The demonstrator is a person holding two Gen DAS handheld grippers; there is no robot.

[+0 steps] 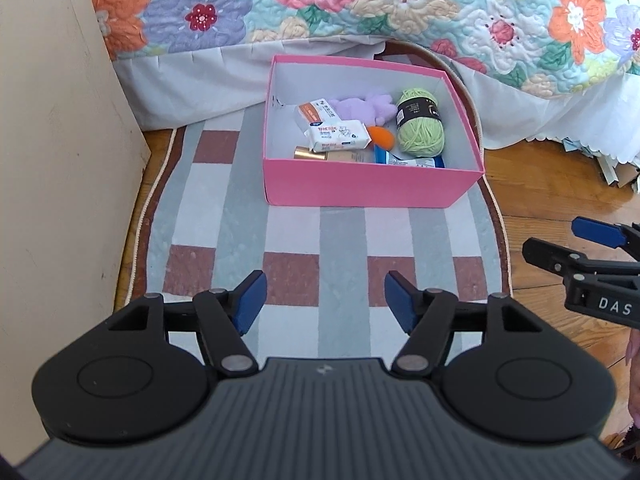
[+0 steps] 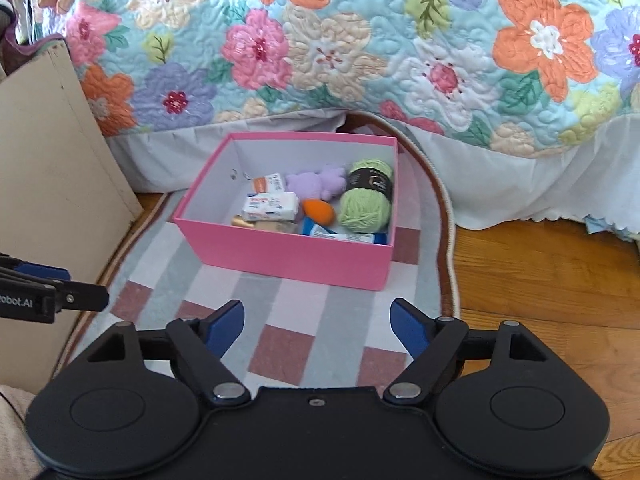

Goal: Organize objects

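our left tongs (image 1: pixel 322 300) and right tongs (image 2: pixel 318 328) hover spread wide, empty, above the checked rug (image 1: pixel 340 240). ahead sits the pink cardboard box (image 1: pixel 372 188), filled.

The box (image 1: pixel 372 188) looks like matt pink card, white inside. The yarn (image 1: pixel 420 136) is fuzzy green wool with a glossy black paper band. The rug (image 1: pixel 344 236) is flat woven cloth, the floor (image 2: pixel 540 280) glossy wood, the quilt (image 2: pixel 360 40) puckered stitched cloth
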